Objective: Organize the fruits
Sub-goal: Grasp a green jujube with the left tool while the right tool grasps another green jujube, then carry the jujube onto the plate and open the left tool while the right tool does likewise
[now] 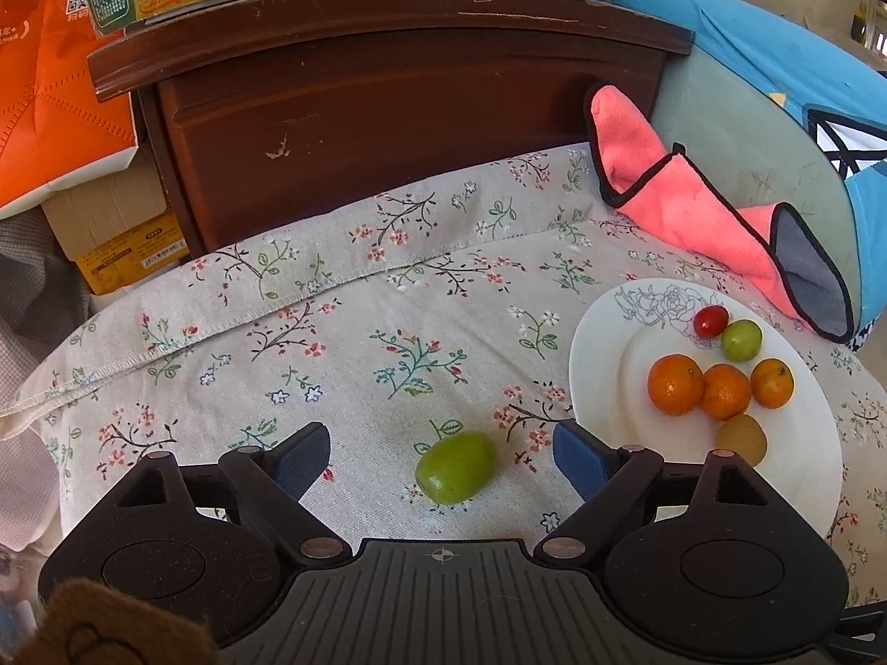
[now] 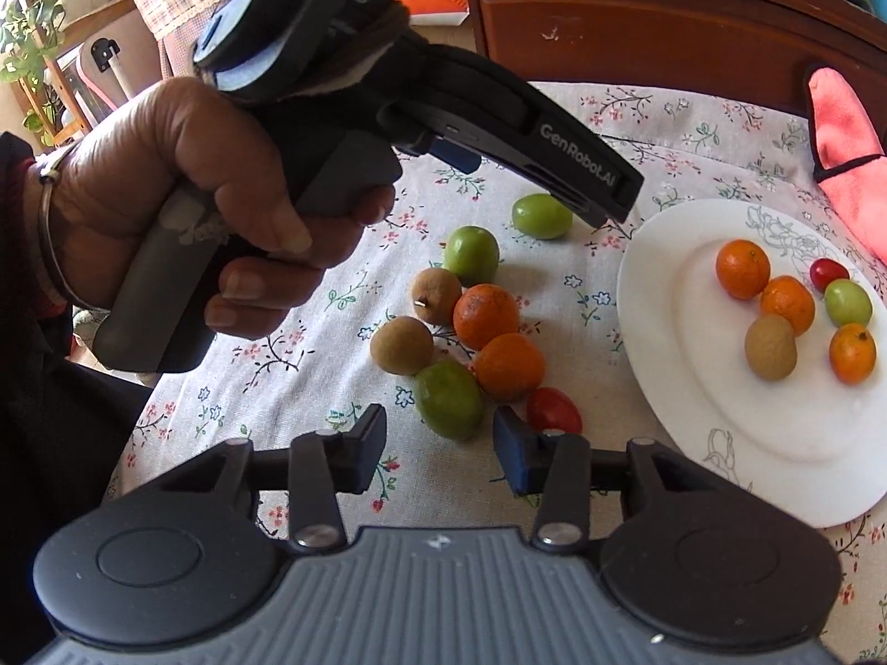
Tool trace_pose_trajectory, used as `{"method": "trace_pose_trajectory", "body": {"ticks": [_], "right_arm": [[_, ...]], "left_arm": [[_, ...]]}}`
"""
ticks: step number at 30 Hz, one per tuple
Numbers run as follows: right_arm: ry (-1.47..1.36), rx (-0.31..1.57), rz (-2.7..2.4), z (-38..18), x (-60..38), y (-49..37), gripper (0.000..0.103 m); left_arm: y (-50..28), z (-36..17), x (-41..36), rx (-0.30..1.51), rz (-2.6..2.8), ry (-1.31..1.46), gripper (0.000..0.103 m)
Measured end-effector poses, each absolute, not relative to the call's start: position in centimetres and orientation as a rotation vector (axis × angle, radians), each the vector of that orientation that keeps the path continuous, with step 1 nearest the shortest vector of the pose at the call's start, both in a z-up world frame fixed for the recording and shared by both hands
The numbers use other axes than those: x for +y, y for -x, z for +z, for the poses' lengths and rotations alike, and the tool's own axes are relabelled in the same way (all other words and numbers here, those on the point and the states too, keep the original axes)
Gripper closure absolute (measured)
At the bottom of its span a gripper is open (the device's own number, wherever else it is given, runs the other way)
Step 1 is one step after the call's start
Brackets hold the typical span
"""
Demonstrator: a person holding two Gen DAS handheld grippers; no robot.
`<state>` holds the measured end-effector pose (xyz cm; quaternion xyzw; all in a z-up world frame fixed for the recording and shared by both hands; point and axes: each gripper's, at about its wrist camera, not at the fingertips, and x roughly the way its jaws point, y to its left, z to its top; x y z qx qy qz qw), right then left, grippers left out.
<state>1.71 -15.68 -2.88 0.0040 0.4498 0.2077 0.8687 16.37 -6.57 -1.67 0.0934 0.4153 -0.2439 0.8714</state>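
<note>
A white plate on the floral cloth holds three oranges, a green fruit, a red tomato and a brown fruit; it also shows in the right wrist view. My left gripper is open, its fingers on either side of a lone green fruit on the cloth, which also shows in the right wrist view. My right gripper is open and empty, just short of a green fruit at the near end of a loose pile with two oranges, brown fruits and a red tomato.
A dark wooden headboard stands behind the cloth. A pink cloth lies beside the plate on a blue-green cushion. Boxes and an orange bag sit at the left.
</note>
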Motion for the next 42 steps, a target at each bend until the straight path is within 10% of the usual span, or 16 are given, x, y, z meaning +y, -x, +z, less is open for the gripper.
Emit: {"method": "trace_pose_trajectory", "body": {"ticks": [15,21,42], "right_arm": [[0.028,0.928,0.409,-3.2,-15.4,-2.0,0.074],[0.029,0.925,0.407,-3.2,-15.3,-1.9,0.075],[-0.101,0.846,0.388,0.2,-18.3,-2.0,0.075]], "left_arm": [[-16.4,-3.7,-7.3,0.868,-0.538,-0.267,0.033],[-16.2,-3.2,-7.4,0.869,-0.552,-0.251,0.072],[-14.5,-0.8,-6.8,0.796,-0.463,-0.312,0.072]]}}
